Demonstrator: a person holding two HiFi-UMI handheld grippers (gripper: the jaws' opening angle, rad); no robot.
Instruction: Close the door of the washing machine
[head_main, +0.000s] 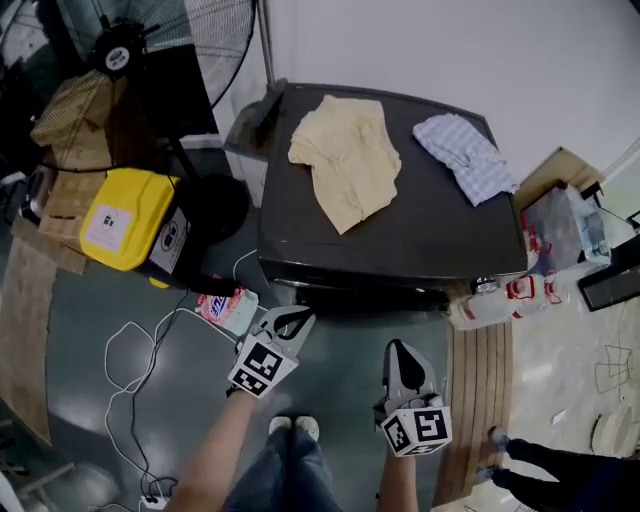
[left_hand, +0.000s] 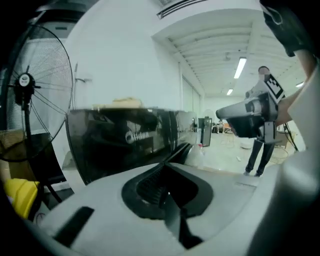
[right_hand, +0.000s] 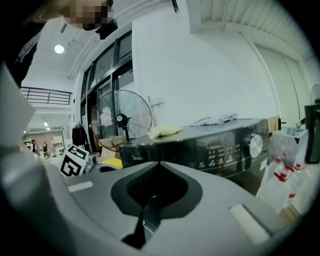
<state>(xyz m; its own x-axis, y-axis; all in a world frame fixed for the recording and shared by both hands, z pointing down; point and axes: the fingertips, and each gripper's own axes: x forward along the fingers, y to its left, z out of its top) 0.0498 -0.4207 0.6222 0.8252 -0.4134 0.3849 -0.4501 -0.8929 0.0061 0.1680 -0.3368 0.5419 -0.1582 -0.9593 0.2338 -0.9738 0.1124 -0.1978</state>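
Observation:
The dark washing machine (head_main: 420, 235) stands in front of me, seen from above; its front face and door are hidden under the top edge in the head view. The left gripper view shows its glossy front (left_hand: 125, 137), and the right gripper view its control panel with a knob (right_hand: 222, 147). My left gripper (head_main: 297, 318) is shut with nothing in it, a short way before the machine's front left corner. My right gripper (head_main: 397, 347) is shut and empty too, a little further back, before the middle of the front. The jaws of each meet in a point (left_hand: 165, 165) (right_hand: 159, 164).
A beige cloth (head_main: 345, 155) and a checked cloth (head_main: 465, 155) lie on the machine's top. A standing fan (head_main: 150, 40) and a yellow container (head_main: 125, 215) are at the left. White cables (head_main: 130, 360) and a pink packet (head_main: 228, 305) lie on the floor. Spray bottles (head_main: 500, 300) stand at the right.

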